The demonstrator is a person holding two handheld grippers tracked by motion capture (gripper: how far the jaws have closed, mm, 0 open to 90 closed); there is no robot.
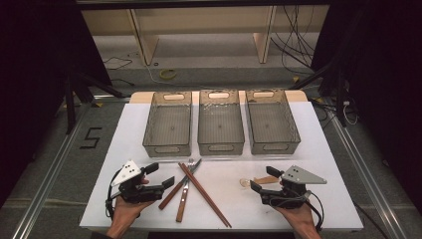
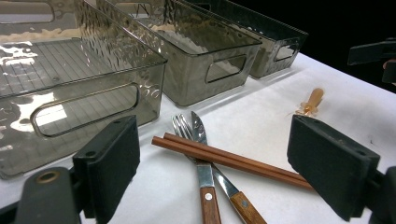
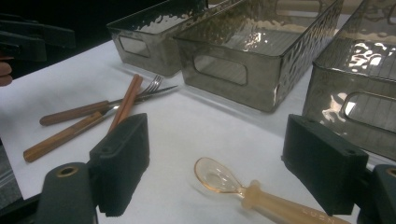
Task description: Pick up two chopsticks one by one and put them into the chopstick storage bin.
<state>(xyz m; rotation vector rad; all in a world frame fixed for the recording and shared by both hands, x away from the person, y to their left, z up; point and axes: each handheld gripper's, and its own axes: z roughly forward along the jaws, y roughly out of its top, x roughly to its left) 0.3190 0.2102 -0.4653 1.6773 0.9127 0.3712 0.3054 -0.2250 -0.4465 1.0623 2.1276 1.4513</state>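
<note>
left jaws: the left gripper (image 1: 158,175) is held wide open with nothing between the black pads, low left of the high view, aimed at the cutlery.
right jaws: the right gripper (image 1: 262,180) is also spread wide and empty, low right, with the spoon (image 3: 252,193) lying just ahead between its pads.
step: a first pick appears to be lined up; the jaws are best lowered square across a handle, not the crossed part of the pile.
chopsticks: (image 2: 233,161) a brown wooden pair, thin and straight, laid over the fork (image 2: 198,161) and knife (image 2: 219,175), so they are best lifted first.
fork, knife: polished metal heads, wooden riveted handles.
spoon: translucent amber bowl, pale stubby handle, apart from the pile.
bins: (image 1: 221,147) three smoky clear plastic tubs with rippled walls and cut-out handles, in the upper middle of the frame.
table: (image 1: 328,164) flat matte white.
</note>
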